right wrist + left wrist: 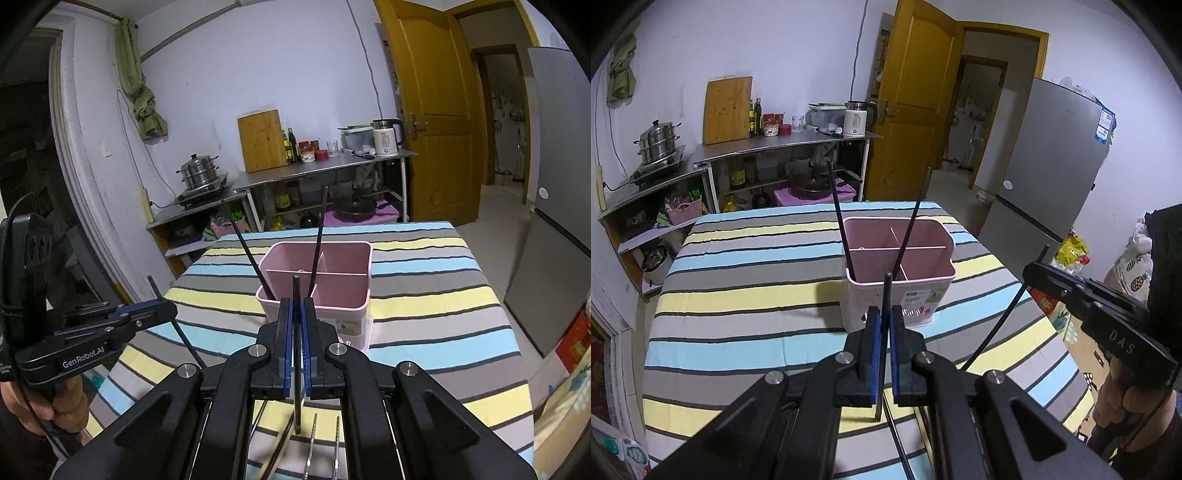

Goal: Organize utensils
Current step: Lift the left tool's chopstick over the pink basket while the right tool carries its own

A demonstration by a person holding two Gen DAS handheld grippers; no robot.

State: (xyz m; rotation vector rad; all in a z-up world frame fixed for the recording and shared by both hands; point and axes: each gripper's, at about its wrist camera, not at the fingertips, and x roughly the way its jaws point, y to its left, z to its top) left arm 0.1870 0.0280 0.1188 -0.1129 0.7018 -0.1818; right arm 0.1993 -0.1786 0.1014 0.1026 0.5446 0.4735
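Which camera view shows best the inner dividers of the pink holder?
The right wrist view: it looks down into the pink holder, showing its dividers clearly. The left wrist view shows them too, but flatter and crossed by two black chopsticks.

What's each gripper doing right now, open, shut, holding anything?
Left gripper: shut on a black chopstick.
Right gripper: shut on another black chopstick.

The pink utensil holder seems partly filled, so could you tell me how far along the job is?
Done: two black chopsticks stand in the pink holder. In hand: the left gripper and right gripper each pinch one more chopstick. Left: utensils still lie on the striped cloth under the right gripper.
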